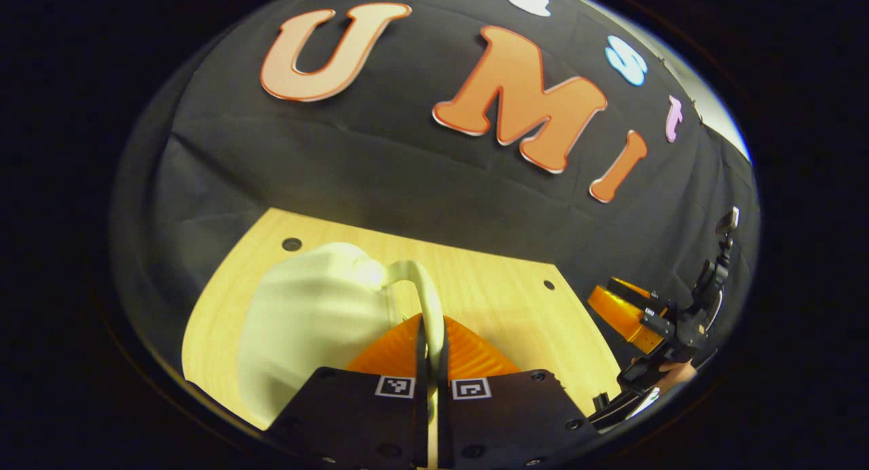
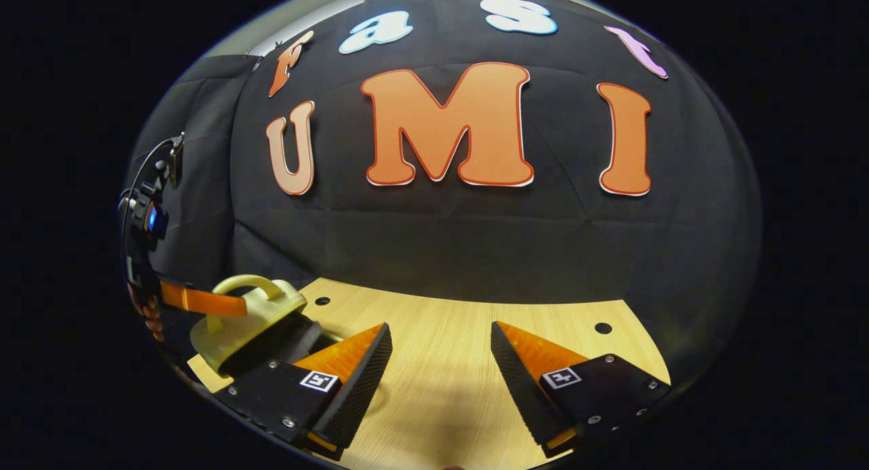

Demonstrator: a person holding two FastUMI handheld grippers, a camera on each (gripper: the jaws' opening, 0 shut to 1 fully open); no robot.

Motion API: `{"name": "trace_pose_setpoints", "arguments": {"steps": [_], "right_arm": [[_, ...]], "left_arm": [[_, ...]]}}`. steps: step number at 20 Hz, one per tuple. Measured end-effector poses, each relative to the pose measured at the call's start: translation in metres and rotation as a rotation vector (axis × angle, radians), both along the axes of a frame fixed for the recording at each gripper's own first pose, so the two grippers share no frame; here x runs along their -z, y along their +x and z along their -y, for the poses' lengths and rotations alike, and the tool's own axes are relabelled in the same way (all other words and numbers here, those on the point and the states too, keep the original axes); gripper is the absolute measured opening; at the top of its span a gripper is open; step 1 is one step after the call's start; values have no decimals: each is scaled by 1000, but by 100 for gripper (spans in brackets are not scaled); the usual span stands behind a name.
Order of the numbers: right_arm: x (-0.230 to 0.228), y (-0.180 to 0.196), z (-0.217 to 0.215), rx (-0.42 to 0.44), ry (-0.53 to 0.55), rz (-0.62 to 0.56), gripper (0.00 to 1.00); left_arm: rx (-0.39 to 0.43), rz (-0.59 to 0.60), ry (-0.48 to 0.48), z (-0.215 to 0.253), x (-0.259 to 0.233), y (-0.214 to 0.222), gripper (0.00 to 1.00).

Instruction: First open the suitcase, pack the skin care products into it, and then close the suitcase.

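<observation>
A small pale yellow suitcase (image 1: 305, 320) lies on the wooden table (image 1: 495, 286). My left gripper (image 1: 432, 334) is shut on its curved handle (image 1: 424, 286), which runs between the two orange fingers. In the right gripper view the suitcase (image 2: 237, 327) sits at the far left. Its lid is tilted up, with a dark gap under it, and the left gripper's orange finger (image 2: 204, 300) lies across the handle (image 2: 248, 282). My right gripper (image 2: 441, 341) stands wide open over bare table (image 2: 441, 395), to the right of the suitcase and apart from it.
The right gripper (image 1: 638, 314) and the hand (image 1: 672, 371) holding it show at the far right of the left gripper view. The table has small round holes (image 2: 603, 328) near its back edge, and the black cloth wall hangs right behind it.
</observation>
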State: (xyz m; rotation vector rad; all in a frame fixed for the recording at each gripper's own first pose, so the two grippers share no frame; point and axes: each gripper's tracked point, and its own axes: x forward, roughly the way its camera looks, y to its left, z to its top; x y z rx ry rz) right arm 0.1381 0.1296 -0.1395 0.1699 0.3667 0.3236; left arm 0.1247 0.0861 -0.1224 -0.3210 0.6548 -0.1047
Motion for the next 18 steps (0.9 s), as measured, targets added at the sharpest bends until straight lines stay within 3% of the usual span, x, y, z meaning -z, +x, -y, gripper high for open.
{"name": "trace_pose_setpoints", "arguments": {"steps": [9,15,17,18], "right_arm": [[15,-13,20,8,-10,-26,94],[23,-17,35,17,-21,-35,94],[24,-19,39,22,-23,-37,94],[25,-19,41,22,-25,-38,94]], "left_arm": [[86,-143,28,50,75,7,6],[90,-241,179,56,122,1,6],[122,-287,168,71,135,-3,14],[136,-295,129,82,135,-6,26]]}}
